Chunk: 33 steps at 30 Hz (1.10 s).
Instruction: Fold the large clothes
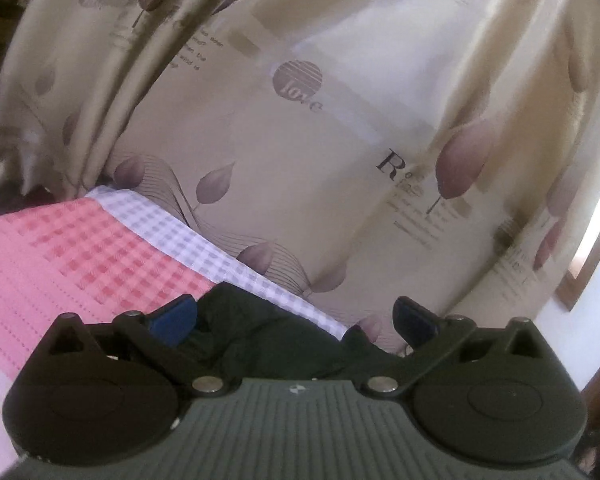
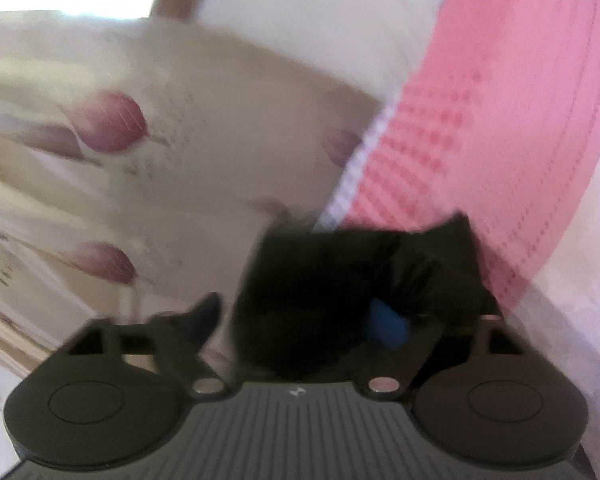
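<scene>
Left hand-held gripper [image 1: 296,316]: spread wide, dark garment [image 1: 268,336] loose between fingers.
Right hand-held gripper [image 2: 300,320]: spread, garment bunched between, draped over one finger.
Garment: on pink checked bedspread [image 1: 80,252], beside patterned curtain [image 1: 340,140].

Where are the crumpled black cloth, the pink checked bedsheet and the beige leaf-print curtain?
crumpled black cloth [image 1: 276,332], left wrist view, its bunched middle.
pink checked bedsheet [image 1: 84,252], left wrist view, its checked band.
beige leaf-print curtain [image 1: 300,168], left wrist view, plain part.
</scene>
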Tool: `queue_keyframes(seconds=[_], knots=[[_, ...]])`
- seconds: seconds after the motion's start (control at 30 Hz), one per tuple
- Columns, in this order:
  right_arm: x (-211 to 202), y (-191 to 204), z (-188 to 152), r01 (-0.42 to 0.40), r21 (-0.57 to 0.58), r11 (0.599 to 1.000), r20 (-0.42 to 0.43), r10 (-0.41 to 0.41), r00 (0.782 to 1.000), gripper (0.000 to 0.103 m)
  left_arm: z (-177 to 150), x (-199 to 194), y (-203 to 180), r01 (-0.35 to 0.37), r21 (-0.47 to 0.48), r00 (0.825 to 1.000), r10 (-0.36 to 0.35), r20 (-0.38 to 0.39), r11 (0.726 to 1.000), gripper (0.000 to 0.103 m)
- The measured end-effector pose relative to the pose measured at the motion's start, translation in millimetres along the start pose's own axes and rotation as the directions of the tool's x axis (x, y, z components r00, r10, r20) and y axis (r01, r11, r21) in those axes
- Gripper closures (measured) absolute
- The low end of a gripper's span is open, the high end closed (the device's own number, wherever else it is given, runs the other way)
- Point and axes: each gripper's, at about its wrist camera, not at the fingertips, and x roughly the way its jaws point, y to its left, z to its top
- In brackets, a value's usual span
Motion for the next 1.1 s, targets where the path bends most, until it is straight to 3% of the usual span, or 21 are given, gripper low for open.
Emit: queue_keyframes(seconds=[0.1, 0.17, 0.2, 0.23, 0.27, 0.33, 0.43, 0.6, 0.67, 0.7, 0.77, 0.8, 0.83, 0.87, 0.97, 1.1], knots=[[-13, 6, 4, -0.058, 0.009, 0.998, 0.033, 0.058, 0.998, 0.012, -2, -8, -7, 0.037, 0.055, 0.999, -0.038, 0.015, 0.998, 0.005], [-14, 28, 1, -0.059, -0.114, 0.992, 0.011, 0.061, 0.998, 0.013, -5, -7, -22, 0.087, 0.122, 0.996, -0.086, -0.013, 0.989, 0.022], [-10, 47, -6, -0.026, -0.249, 0.968, -0.018, 0.023, 1.000, 0.014, -7, -4, -31, 0.113, 0.159, 0.993, -0.107, -0.046, 0.981, 0.042], [-3, 65, -16, 0.014, -0.380, 0.925, -0.045, -0.034, 0.998, 0.021, -9, 1, -41, 0.138, 0.183, 0.988, -0.124, -0.088, 0.973, 0.057], [8, 84, -30, 0.042, -0.500, 0.865, -0.073, -0.090, 0.993, 0.034, -12, 8, -49, 0.164, 0.188, 0.982, -0.142, -0.125, 0.968, 0.060], [36, 112, -60, 0.033, -0.663, 0.748, -0.135, -0.164, 0.977, 0.048, -18, 22, -64, 0.220, 0.190, 0.967, -0.188, -0.174, 0.957, 0.061], [80, 138, -100, 0.019, -0.802, 0.598, -0.160, -0.245, 0.956, 0.063, -27, 46, -85, 0.277, 0.227, 0.947, -0.225, -0.230, 0.934, 0.061], [146, 149, -142, -0.029, -0.913, 0.407, -0.176, -0.328, 0.928, 0.070, -42, 96, -98, 0.295, 0.292, 0.927, -0.199, -0.319, 0.910, 0.061], [167, 143, -151, -0.032, -0.943, 0.331, -0.162, -0.374, 0.913, 0.071, -47, 114, -88, 0.253, 0.319, 0.935, -0.146, -0.324, 0.913, 0.061], [172, 138, -153, -0.034, -0.950, 0.312, -0.162, -0.395, 0.904, 0.073, -50, 122, -79, 0.219, 0.328, 0.941, -0.111, -0.319, 0.919, 0.061], [183, 126, -151, -0.014, -0.954, 0.299, -0.151, -0.440, 0.885, 0.079, -53, 134, -52, 0.147, 0.288, 0.951, -0.055, -0.303, 0.946, 0.064], [184, 121, -148, -0.001, -0.954, 0.301, -0.141, -0.444, 0.885, 0.079, -53, 140, -38, 0.124, 0.244, 0.952, -0.046, -0.303, 0.962, 0.078], [185, 114, -142, 0.010, -0.946, 0.325, -0.142, -0.440, 0.887, 0.079, -54, 144, -25, 0.107, 0.206, 0.953, -0.041, -0.301, 0.973, 0.088], [186, 107, -135, 0.029, -0.934, 0.355, -0.139, -0.439, 0.888, 0.079, -56, 147, -13, 0.093, 0.168, 0.955, -0.040, -0.293, 0.981, 0.091], [184, 88, -113, 0.067, -0.894, 0.443, -0.141, -0.421, 0.896, 0.079, -59, 153, 1, 0.086, 0.138, 0.959, -0.044, -0.280, 0.987, 0.092], [173, 73, -92, 0.136, -0.877, 0.461, -0.090, -0.436, 0.895, 0.090, -64, 158, 11, 0.091, 0.093, 0.956, -0.061, -0.286, 0.992, 0.092]])
